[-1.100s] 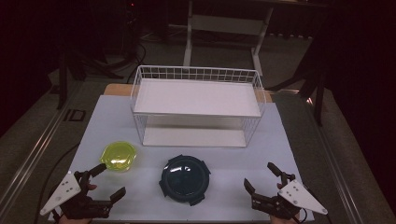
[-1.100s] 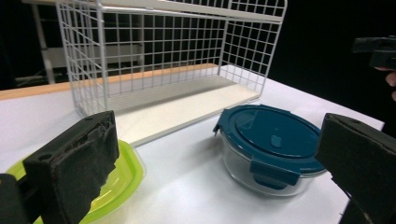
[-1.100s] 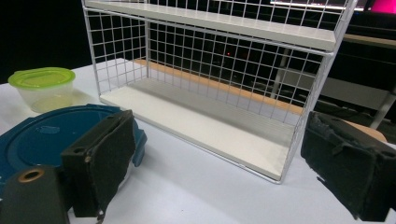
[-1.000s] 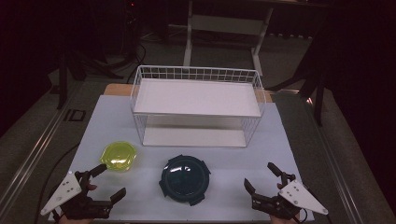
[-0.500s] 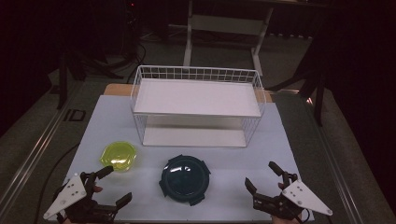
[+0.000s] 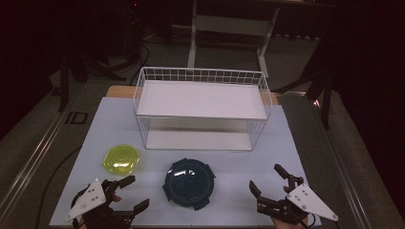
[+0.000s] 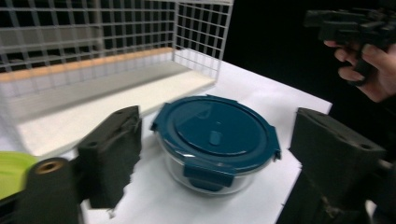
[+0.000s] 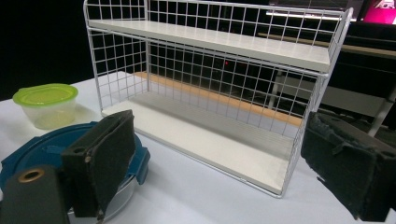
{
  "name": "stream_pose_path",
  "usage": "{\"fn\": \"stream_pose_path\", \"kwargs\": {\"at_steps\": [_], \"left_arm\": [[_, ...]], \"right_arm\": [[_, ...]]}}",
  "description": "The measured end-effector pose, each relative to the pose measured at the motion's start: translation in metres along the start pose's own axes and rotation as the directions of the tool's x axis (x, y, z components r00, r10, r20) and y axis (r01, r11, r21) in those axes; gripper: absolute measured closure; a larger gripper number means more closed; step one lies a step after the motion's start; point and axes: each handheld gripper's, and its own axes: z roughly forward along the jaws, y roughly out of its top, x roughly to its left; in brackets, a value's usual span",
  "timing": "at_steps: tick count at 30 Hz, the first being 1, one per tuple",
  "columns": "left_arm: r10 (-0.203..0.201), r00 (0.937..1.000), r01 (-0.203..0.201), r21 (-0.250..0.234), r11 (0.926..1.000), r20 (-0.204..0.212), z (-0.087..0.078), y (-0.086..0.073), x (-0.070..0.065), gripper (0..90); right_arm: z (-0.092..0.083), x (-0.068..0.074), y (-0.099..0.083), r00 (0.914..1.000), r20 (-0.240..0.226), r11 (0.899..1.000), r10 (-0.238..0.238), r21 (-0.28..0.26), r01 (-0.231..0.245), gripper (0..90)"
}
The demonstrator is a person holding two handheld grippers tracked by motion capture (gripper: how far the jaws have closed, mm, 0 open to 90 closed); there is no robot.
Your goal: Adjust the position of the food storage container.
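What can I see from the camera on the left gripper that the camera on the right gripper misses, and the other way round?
The left gripper view alone shows the person's other hand holding the right gripper, and the blue-lidded container whole, clips included. The right gripper view alone shows the small container with the green lid in full and both shelves of the white wire rack. Both share the rack, the white table surface, the blue lid, and a pair of open black jaws at the bottom.

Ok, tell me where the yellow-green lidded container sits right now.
In the high view the yellow-green lidded container stands on the white table, left of the blue-lidded bowl and in front of the wire shelf's left end.
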Motion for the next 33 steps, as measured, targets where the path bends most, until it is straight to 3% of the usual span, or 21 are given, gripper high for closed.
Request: {"fn": "stream_pose_path", "kwargs": {"at_steps": [6, 7, 8, 10, 14, 16, 22, 23, 24, 26, 31, 33], "left_arm": [[0.005, 0.9998, -0.006, 0.071, 0.9975, 0.02, 0.014, -0.004, -0.004, 47.1], [-0.002, 0.9995, 0.0, 0.078, 0.9969, 0.033, 0.016, -0.006, -0.004, 47.1], [-0.009, 0.999, 0.004, 0.102, 0.9948, 0.044, 0.021, -0.009, -0.005, 57.9], [0.001, 0.9988, -0.007, 0.131, 0.9914, 0.048, 0.025, -0.012, -0.006, 67.3], [0.0, 0.9987, -0.008, 0.153, 0.9882, 0.051, 0.03, -0.015, -0.007, 76.0], [0.021, 0.9986, -0.031, 0.217, 0.9757, 0.049, 0.04, -0.021, -0.008, 83.9], [0.013, 0.9954, -0.04, 0.283, 0.9582, 0.095, 0.052, -0.031, -0.014, 88.6], [0.013, 0.9954, -0.04, 0.283, 0.9582, 0.095, 0.052, -0.031, -0.014, 88.7], [0.017, 0.9937, -0.051, 0.312, 0.9488, 0.111, 0.058, -0.034, -0.017, 88.8], [0.003, 0.9933, -0.041, 0.326, 0.9446, 0.115, 0.063, -0.036, -0.017, 88.8], [-0.008, 0.9924, -0.034, 0.337, 0.9409, 0.123, 0.07, -0.037, -0.015, 88.9], [0.008, 0.9919, -0.05, 0.336, 0.9407, 0.127, 0.072, -0.036, -0.017, 88.9]], "right_arm": [[0.001, 0.0, 0.0, 1.0, -0.004, 1.0, -0.001, 0.003, 0.001, 9.8], [0.001, 0.0, 0.0, 1.0, -0.004, 1.0, -0.001, 0.003, 0.001, 9.8], [0.0, 0.0, -0.001, 0.9999, -0.017, 1.0, 0.001, -0.002, -0.001, 9.8], [0.0, 0.0, 0.0, 0.9998, -0.022, 1.0, -0.004, 0.0, 0.004, 9.8], [0.001, 0.0, -0.001, 0.9996, -0.029, 1.0, 0.002, 0.0, -0.002, 9.8], [0.001, 0.0, -0.001, 0.9995, -0.032, 1.0, -0.005, 0.01, 0.005, 9.8], [0.001, 0.0, -0.002, 0.9993, -0.038, 1.0, 0.002, 0.009, -0.002, 9.8], [0.001, 0.0, -0.002, 0.9993, -0.038, 1.0, 0.002, 0.009, -0.002, 9.8], [0.002, 0.0, -0.002, 0.9993, -0.037, 1.0, 0.002, 0.016, -0.001, 9.8], [0.003, -0.001, -0.003, 0.9991, -0.043, 1.0, 0.007, 0.02, -0.006, 9.8], [0.003, 0.0, -0.003, 0.9989, -0.046, 1.0, 0.005, 0.023, -0.004, 9.8], [0.003, -0.001, -0.003, 0.999, -0.046, 1.0, 0.004, 0.024, -0.002, 9.8]]}}
